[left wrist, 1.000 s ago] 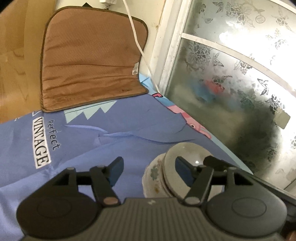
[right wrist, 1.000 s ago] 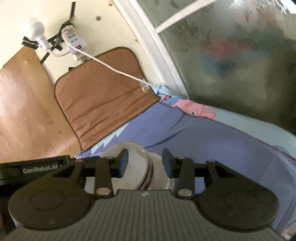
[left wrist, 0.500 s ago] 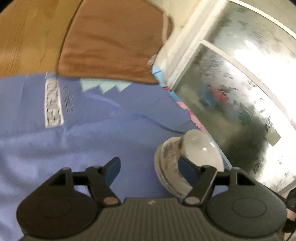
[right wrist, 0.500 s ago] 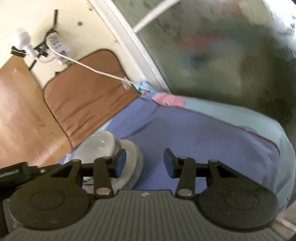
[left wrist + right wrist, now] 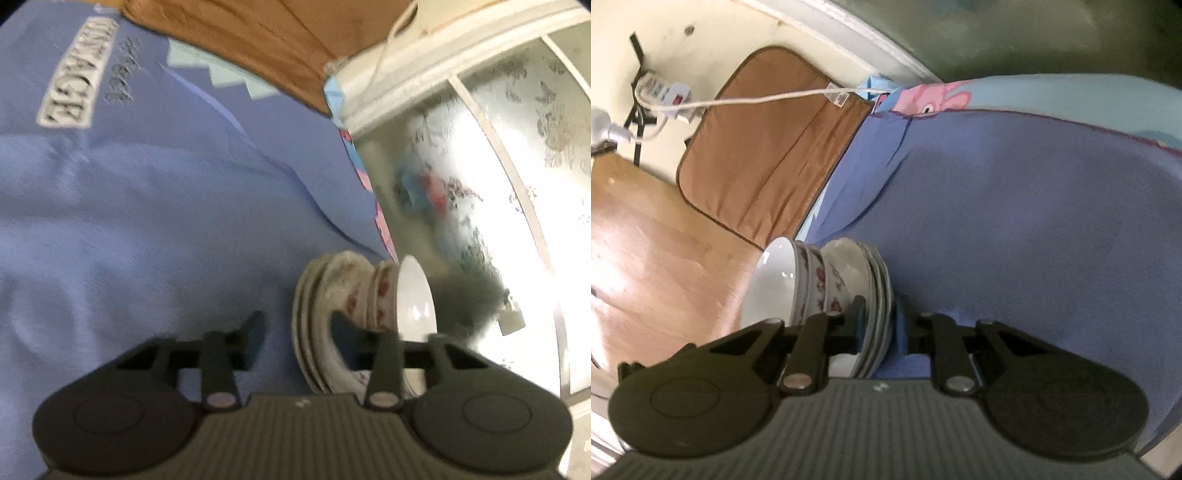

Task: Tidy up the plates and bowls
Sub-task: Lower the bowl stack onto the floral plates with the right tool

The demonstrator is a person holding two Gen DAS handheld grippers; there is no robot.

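A stack of white plates (image 5: 310, 332) with flowered bowls (image 5: 384, 295) nested on top stands on the blue cloth. In the left wrist view my left gripper (image 5: 299, 332) is open, its fingers straddling the plate rims without pressing them. In the right wrist view the same plates (image 5: 879, 295) and bowls (image 5: 812, 280) show, and my right gripper (image 5: 879, 328) is shut on the plates' edge, one finger on each side. Both views are rolled sideways, so the stack looks tilted.
The blue cloth (image 5: 147, 221) covers the surface. A brown mat (image 5: 768, 147) lies at the far end near a power strip (image 5: 672, 96) with a white cord. A frosted glass window (image 5: 498, 184) runs along one side. Wooden board (image 5: 646, 240) beyond.
Both grippers have rolled and moved down to the stack. The right gripper went from open beside the stack to shut on the plates' edge. The left gripper's fingers now straddle the plates.
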